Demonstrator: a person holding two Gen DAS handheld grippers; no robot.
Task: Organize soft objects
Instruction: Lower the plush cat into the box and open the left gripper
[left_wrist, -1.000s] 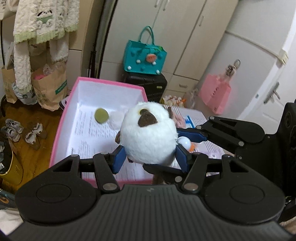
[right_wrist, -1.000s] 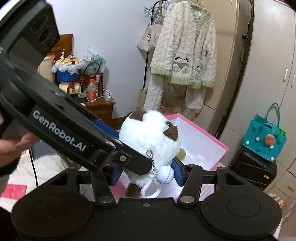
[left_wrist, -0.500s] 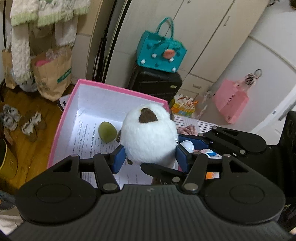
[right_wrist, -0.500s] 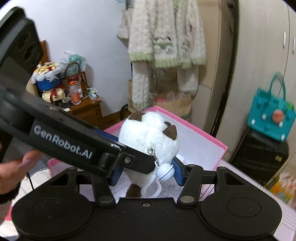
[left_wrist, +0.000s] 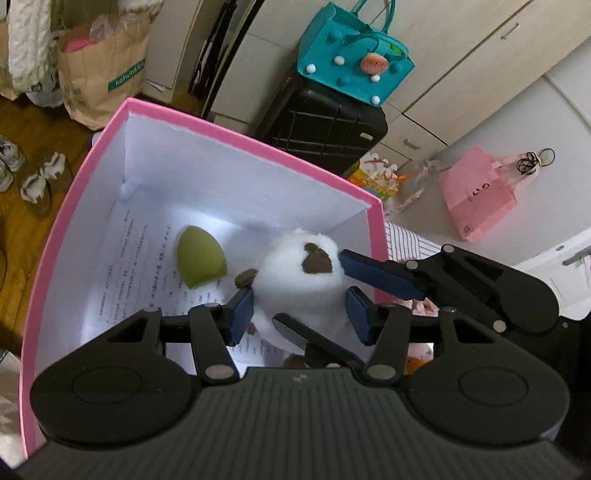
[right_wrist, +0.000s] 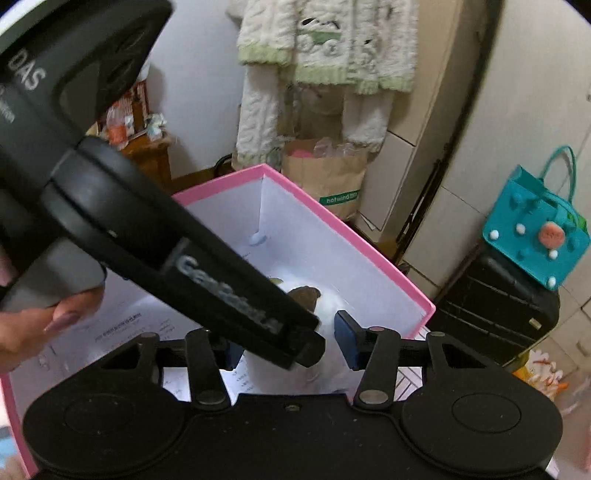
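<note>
Both claws point down into the pink box (left_wrist: 70, 206). The left claw (left_wrist: 301, 312) and the right claw (right_wrist: 291, 341) both squeeze the white plush toy (left_wrist: 299, 277) between their blue pads, jaws closing. The toy is low inside the box. A green sponge (left_wrist: 199, 256) lies beside it on the printed paper (left_wrist: 129, 280).
</note>
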